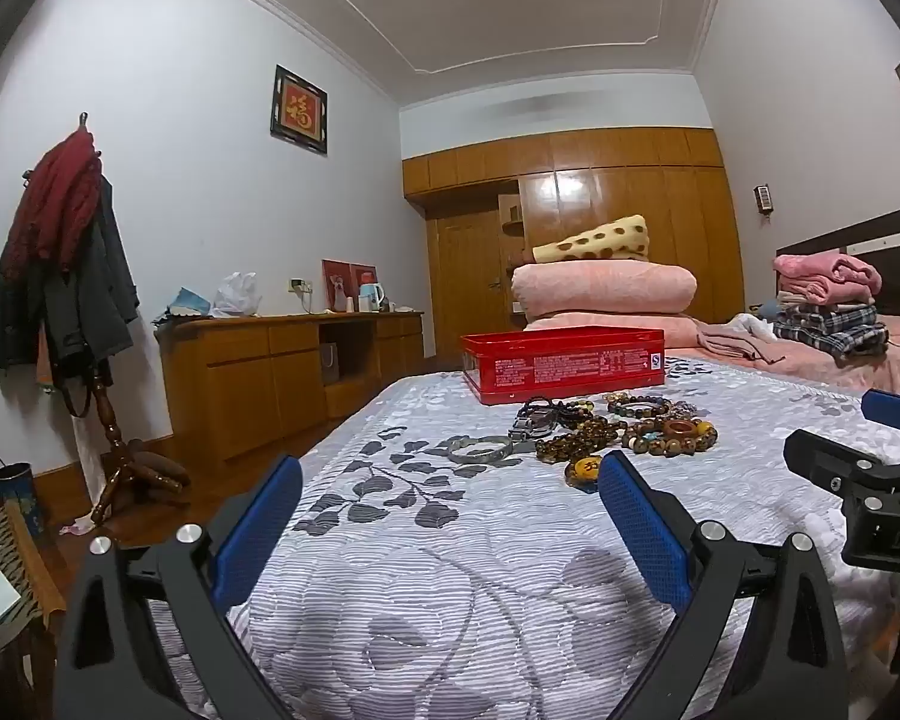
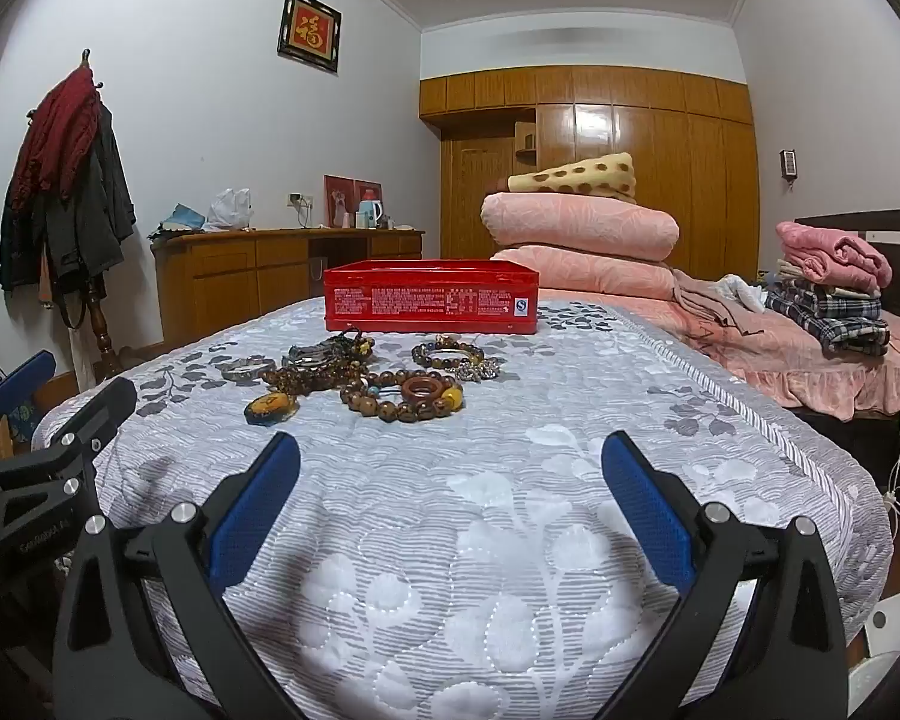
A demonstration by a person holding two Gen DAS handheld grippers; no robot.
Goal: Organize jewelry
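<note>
1. Left claw, seen from its own wrist camera, hovers spread wide over the quilted bed, its blue pads holding nothing.
2. Ahead of it, a heap of jewelry lies on the bed: bead bracelets, a silver bangle at the heap's left edge and a yellow pendant nearest the claw.
3. Just behind the heap stands a red tin, open at the top.
4. At the right edge, part of the right claw reaches over the bed.
5. Right claw, in its own wrist view, is likewise spread and empty, tilted slightly down at the bed.
6. Jewelry sits well ahead and a little left of it, with the pendant at the near left and a brown ring resting on the bracelets.
7. Tin stands just beyond the jewelry, and folded pink quilts are stacked behind it.
8. Left claw shows at the left edge.
</note>
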